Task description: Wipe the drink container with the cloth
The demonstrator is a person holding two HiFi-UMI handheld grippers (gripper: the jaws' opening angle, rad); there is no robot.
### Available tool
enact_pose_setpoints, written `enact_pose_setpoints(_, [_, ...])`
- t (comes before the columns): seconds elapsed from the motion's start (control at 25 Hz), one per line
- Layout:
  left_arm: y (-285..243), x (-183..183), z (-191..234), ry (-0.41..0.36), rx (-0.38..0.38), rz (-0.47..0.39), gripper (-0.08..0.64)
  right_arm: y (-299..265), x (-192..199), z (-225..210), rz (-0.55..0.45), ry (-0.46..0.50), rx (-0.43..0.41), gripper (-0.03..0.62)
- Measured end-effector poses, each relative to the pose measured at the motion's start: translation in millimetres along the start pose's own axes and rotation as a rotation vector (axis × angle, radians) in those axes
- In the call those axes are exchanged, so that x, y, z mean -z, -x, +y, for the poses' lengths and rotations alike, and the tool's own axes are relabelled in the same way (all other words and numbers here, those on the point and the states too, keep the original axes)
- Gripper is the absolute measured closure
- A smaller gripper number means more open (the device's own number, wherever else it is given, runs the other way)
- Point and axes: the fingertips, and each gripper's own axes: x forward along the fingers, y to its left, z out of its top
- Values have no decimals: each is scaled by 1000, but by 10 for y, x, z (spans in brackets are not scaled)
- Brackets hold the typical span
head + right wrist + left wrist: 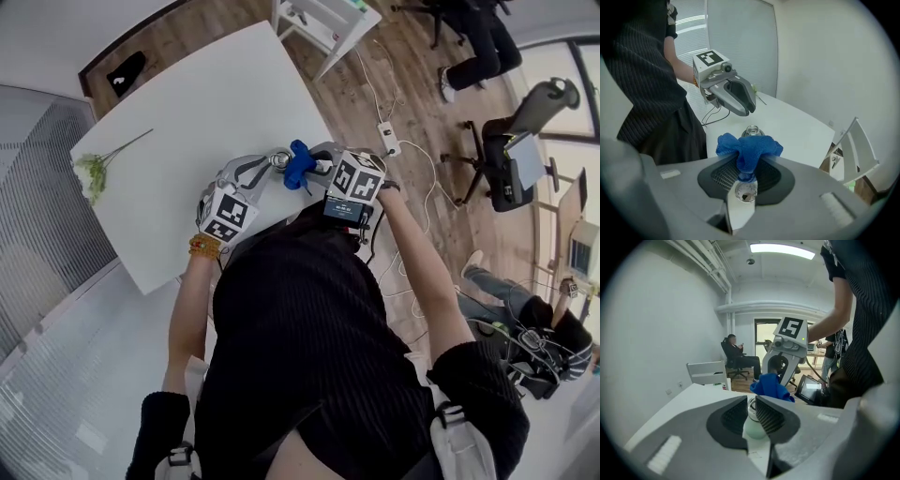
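Observation:
In the left gripper view my left gripper (751, 402) is shut on a small pale drink container (754, 423) with a metal rim, which points away along the jaws. The blue cloth (749, 146) is bunched between the jaws of my right gripper (750, 159), which is shut on it. The cloth sits right against the container's far end; its metal rim (752, 131) shows just past the cloth. From the head view both grippers meet over the white table's near edge: left gripper (270, 162), cloth (298, 166), right gripper (317, 167).
A sprig of pale flowers (94, 173) lies at the white table's (187, 103) left end. A white chair (323, 19) stands beyond the far corner. A power strip (387, 139) with cables lies on the wood floor to the right, near office chairs and seated people.

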Motion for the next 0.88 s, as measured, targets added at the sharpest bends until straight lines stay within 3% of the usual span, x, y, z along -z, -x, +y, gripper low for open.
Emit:
enact_pose_setpoints(0.36, [-286, 96, -17, 42, 76, 82, 479, -194, 45, -40, 48, 47, -44, 480])
enact_pose_setpoints(0.64, [-328, 62, -67, -35, 113, 127, 477, -286, 96, -70, 70, 82, -79, 480])
enact_pose_setpoints(0.88, [-324, 36, -101, -9, 181, 133, 477, -303, 137, -81, 81, 80, -87, 480])
